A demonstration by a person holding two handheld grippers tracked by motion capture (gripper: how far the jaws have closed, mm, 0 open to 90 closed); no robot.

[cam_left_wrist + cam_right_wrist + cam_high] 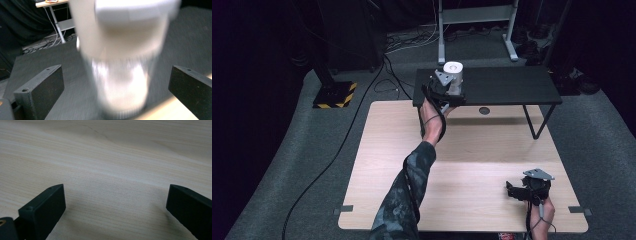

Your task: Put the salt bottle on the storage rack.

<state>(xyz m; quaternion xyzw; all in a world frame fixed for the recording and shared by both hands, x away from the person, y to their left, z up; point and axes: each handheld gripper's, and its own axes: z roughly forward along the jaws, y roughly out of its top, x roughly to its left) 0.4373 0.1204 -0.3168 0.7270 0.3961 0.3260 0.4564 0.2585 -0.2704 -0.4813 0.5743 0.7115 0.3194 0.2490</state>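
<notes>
Tumbler (454,76) standing upright on the black shelf (512,85), between the left gripper (443,89)'s spread jaws.
Nothing is crowding it (cables are trailing over the grey carpet (312,150) behind); the right gripper (512,190), also spread wide, is resting over the wooden table (472,150).

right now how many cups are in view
1: the cup stands upright on the black shelf at the table's far edge, between the open jaws of the left gripper. None other shows.
</notes>
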